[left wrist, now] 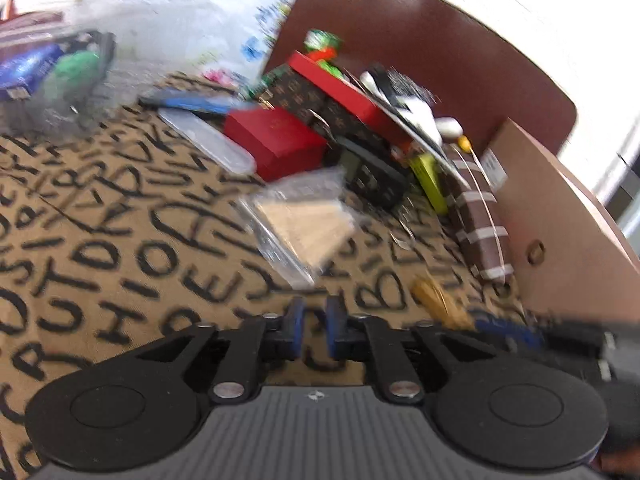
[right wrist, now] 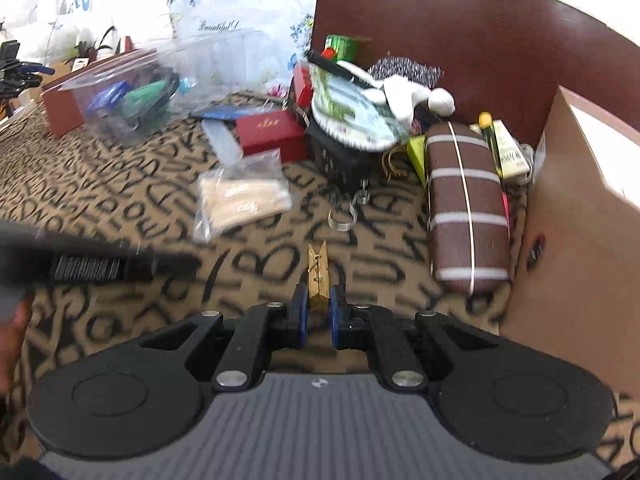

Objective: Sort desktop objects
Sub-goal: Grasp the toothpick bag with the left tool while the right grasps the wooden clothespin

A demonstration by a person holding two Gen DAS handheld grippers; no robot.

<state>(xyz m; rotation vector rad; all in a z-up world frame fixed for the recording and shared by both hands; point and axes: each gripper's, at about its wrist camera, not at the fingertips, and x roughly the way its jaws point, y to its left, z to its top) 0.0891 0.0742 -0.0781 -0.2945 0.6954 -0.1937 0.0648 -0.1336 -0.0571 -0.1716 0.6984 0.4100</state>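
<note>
My right gripper point(right wrist: 319, 312) is shut on a wooden clothespin point(right wrist: 318, 276) that sticks out forward between the blue pads, above the letter-print tablecloth point(right wrist: 120, 184). The left wrist view shows the same clothespin point(left wrist: 436, 300) at the lower right. My left gripper point(left wrist: 316, 322) hovers over the cloth with a narrow gap between its pads and nothing in it. It points toward a clear bag of pale sticks point(left wrist: 304, 220), which lies a little ahead of it. In the right wrist view that bag point(right wrist: 240, 200) lies left of centre, and the left gripper's black body point(right wrist: 100, 264) shows as a blur.
A red box point(right wrist: 272, 132), a black box point(right wrist: 340, 160), a brown striped case point(right wrist: 464, 208) and a clear hook point(right wrist: 342, 220) crowd the far side. A clear bin point(right wrist: 128, 96) holds blue and green items at left. A cardboard box point(right wrist: 580, 220) walls the right.
</note>
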